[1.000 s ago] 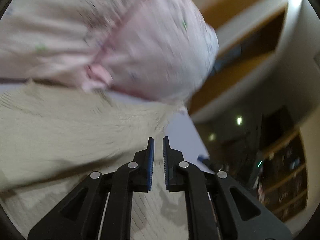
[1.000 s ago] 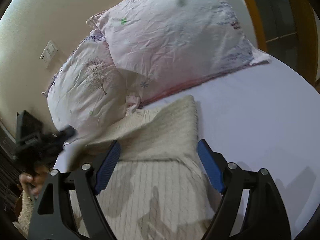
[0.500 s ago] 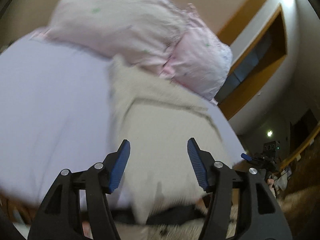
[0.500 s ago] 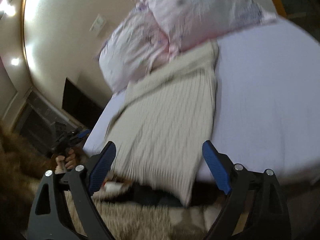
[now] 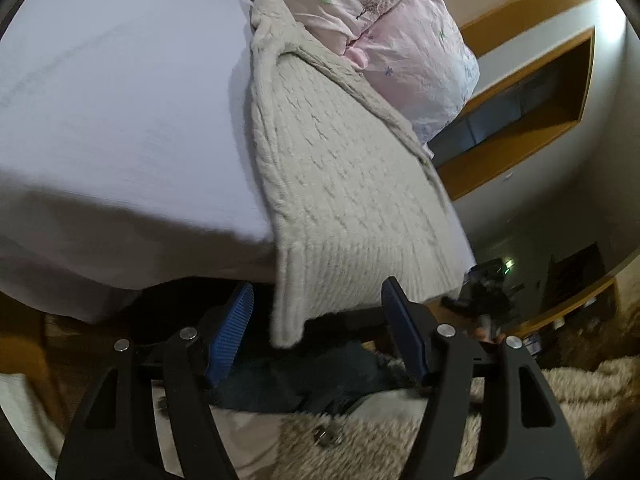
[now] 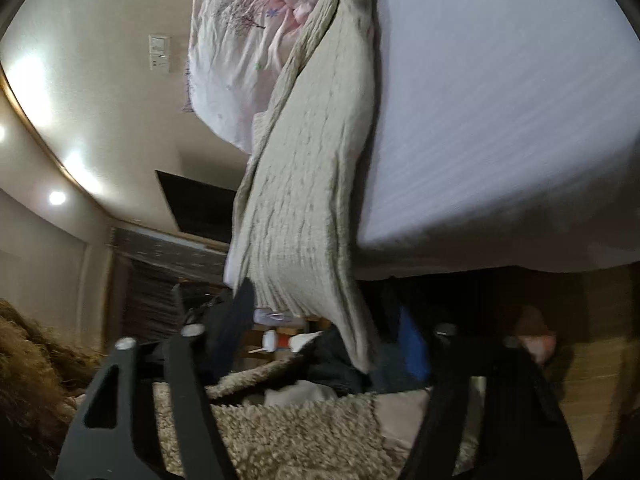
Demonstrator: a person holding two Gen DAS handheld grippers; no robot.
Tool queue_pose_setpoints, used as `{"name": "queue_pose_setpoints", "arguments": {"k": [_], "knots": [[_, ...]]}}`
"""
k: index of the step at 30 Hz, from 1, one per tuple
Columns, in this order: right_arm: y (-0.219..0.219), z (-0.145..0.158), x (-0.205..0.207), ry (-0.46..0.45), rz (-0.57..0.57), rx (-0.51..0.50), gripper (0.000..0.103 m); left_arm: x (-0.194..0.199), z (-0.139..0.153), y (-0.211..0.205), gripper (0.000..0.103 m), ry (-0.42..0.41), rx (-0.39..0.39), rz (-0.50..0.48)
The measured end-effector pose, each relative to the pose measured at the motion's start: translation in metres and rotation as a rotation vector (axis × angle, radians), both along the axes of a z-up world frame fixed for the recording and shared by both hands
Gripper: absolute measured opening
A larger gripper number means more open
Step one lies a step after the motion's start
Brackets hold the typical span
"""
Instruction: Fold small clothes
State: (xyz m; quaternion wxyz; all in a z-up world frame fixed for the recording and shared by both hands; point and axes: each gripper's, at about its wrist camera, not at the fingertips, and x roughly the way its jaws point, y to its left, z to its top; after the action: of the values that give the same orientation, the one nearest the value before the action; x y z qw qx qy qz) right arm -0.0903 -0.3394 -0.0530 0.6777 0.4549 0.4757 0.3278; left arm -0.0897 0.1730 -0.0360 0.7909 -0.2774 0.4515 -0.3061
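Observation:
A cream cable-knit sweater point(image 5: 340, 176) lies lengthwise on the lilac bed sheet point(image 5: 120, 112), its ribbed hem hanging over the bed's near edge. It also shows in the right wrist view point(image 6: 308, 200). My left gripper point(image 5: 320, 336) is open and empty, just below the hanging hem. My right gripper point(image 6: 326, 336) is open and empty, also below the hem at the bed edge. Neither gripper touches the sweater.
Pink floral pillows point(image 5: 400, 32) lie at the head of the bed, touching the sweater's top. A shaggy beige rug point(image 6: 288, 432) and dark items lie on the floor below the grippers. A wooden wall niche point(image 5: 532, 92) is at the right.
Both grippers have pulled back from over the sweater to below the bed's edge. The left gripper, nearly shut a second ago, has opened. The sweater now lies folded narrow with its hem overhanging.

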Motion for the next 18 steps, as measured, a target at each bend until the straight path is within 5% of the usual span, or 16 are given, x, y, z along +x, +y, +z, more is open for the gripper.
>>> {"name": "queue_pose_setpoints", "arguments": {"k": [1,3,4,7,12,18], "knots": [[0.001,-0.001,-0.001,-0.011,0.008,0.022,0.024,0.002,-0.002,0.0,0.054,0.01,-0.025,0.007],[0.003,0.004,0.0,-0.046,0.016,0.038,0.01,0.006,-0.008,-0.001,0.012,0.051,-0.102,0.003],[0.001,0.01,-0.001,-0.077,0.01,0.036,0.008,0.004,-0.009,0.0,0.008,0.067,-0.127,-0.002],[-0.008,0.041,0.001,-0.186,-0.029,0.047,0.008,0.005,0.003,-0.002,0.007,0.053,-0.154,-0.01],[-0.017,0.117,0.045,-0.399,-0.069,-0.007,0.008,0.037,0.076,0.002,0.007,-0.132,-0.152,0.001],[-0.012,0.183,0.166,-0.557,-0.163,-0.08,0.008,0.164,0.147,0.004,0.007,-0.286,-0.056,0.245]]}}
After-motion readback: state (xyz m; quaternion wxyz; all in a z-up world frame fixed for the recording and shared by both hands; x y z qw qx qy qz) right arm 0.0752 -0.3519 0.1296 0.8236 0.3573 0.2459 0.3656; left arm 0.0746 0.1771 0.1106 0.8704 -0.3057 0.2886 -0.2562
